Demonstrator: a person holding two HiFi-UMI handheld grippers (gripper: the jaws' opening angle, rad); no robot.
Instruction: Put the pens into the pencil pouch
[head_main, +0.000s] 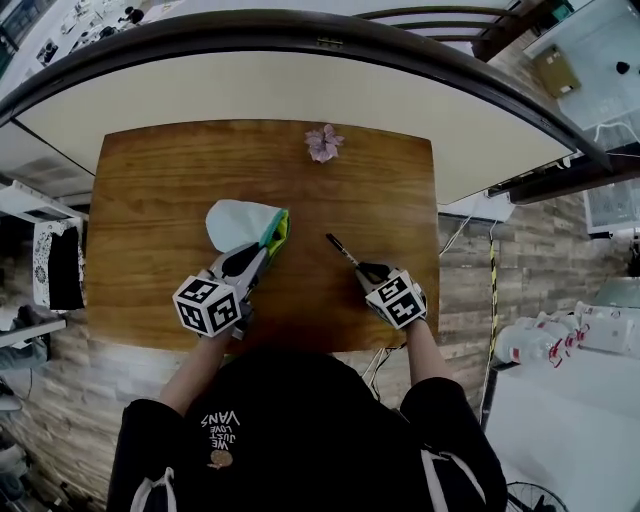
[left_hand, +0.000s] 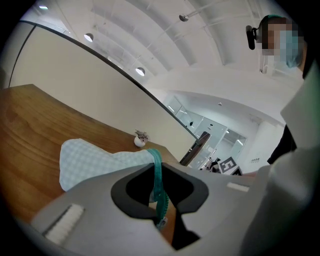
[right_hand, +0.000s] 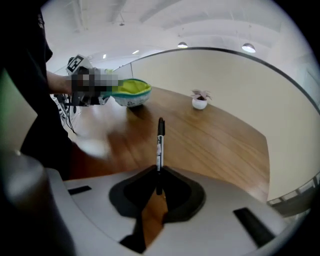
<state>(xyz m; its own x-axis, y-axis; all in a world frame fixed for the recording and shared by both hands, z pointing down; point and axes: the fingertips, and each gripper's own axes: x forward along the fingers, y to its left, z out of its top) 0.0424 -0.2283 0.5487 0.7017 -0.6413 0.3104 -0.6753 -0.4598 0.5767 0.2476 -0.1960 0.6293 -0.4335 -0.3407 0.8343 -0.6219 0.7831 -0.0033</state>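
Note:
The pencil pouch (head_main: 240, 222) is pale blue check with a yellow-green lining and a teal zip, and it lies on the wooden table (head_main: 150, 180) left of centre. My left gripper (head_main: 262, 252) is shut on its zip edge (left_hand: 156, 175), and the pouch body (left_hand: 90, 160) stretches away from the jaws. In the right gripper view the pouch (right_hand: 131, 91) gapes open. My right gripper (head_main: 368, 270) is shut on one end of a black pen (head_main: 340, 250). The pen (right_hand: 160, 142) sticks straight out beyond the jaws (right_hand: 159, 182), above the table, to the right of the pouch.
A small pink potted plant (head_main: 323, 142) stands at the table's far edge. A cream curved wall runs behind the table. The person's body is close to the near table edge. Bare wood lies between the pouch and the pen.

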